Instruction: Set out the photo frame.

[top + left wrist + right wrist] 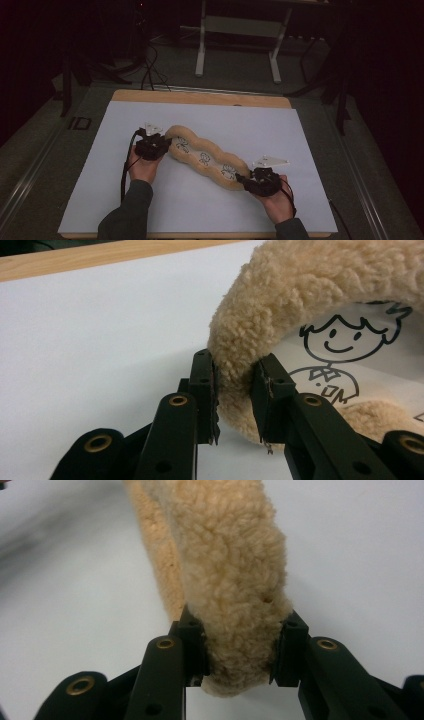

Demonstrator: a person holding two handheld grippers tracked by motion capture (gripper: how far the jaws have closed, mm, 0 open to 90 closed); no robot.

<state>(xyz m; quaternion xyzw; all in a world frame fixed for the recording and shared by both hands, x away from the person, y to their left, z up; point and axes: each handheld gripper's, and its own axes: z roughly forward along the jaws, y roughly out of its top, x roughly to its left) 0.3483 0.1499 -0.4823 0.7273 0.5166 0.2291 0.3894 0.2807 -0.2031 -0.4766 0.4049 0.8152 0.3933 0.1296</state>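
I have both claws on the fleecy pouch [205, 157] — a long, tan, woolly thing with a clear window panel printed with little cartoon figures. It lies slantwise across the white sheet [250, 127] on the table, running from about ten o'clock of the sheet's middle down to about four o'clock.

My left gripper [159, 145] sits at the ten o'clock end. In the left gripper view its jaws are partly closed and pinch the curved fleece border [240, 340], the pads dug into the pile on either side, with the smiling cartoon figure [340, 350] at two o'clock of the grip. My right gripper [247, 181] has the four o'clock end; in the right gripper view the jaws stand a bit under halfway and clamp the thick fleece edge [235, 580], which bulges between the pads and runs away toward twelve o'clock.

So, as I judge it, the taking-hold is done: each end is gripped and the pouch is stretched out between my hands. Whether it rests fully on the sheet or is a little raised I cannot tell. What is left — lifting it, straightening it or setting it somewhere else — has not begun as far as I can see; nothing on the sheet marks a place to put it.
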